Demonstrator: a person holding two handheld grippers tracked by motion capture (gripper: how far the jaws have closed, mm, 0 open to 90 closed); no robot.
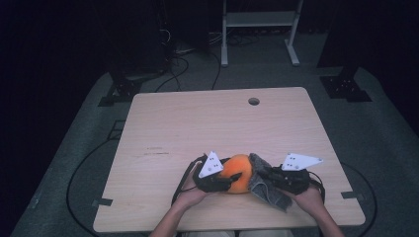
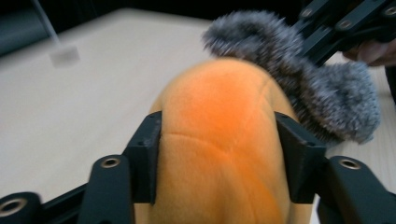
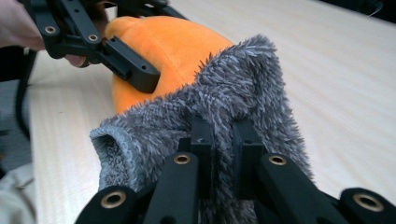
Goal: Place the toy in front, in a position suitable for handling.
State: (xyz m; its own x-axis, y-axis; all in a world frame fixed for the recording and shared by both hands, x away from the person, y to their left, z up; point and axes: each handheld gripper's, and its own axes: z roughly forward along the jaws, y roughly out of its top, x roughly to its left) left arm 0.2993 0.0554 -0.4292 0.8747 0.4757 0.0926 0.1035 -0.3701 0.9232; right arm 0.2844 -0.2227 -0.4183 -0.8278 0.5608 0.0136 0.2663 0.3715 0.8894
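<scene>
Near the front edge of the wooden tabletop (image 1: 197, 123), a little right of its middle, the person's left hand (image 1: 190, 195) holds the left gripper (image 1: 228, 180), whose black jaws are clamped on the two sides of an orange plush toy (image 1: 238, 173); in the left gripper view the pads press into the soft orange plush toy (image 2: 219, 140) so that it bulges between them. No earlier moment is told here, only that the grip is firm on the toy. Just to the right of it, and touching it, lies a grey fuzzy pouch (image 1: 262, 185), a soft sleeve-like cover with a rolled open rim. In the right gripper view the grey fuzzy pouch (image 3: 233, 107) wraps against one end of the orange plush toy (image 3: 173, 46), which is partly inside its mouth or just at it; how far in it sits I cannot tell. The right gripper (image 1: 269, 178), held by the right hand (image 1: 311, 197), has its jaws drawn together and pinching a fold of the pouch's fabric, as the right gripper view shows with the two pads nearly meeting on the fur. A round hole (image 1: 253, 101) sits near the far edge of the tabletop, well apart from the toy and pouch.
</scene>
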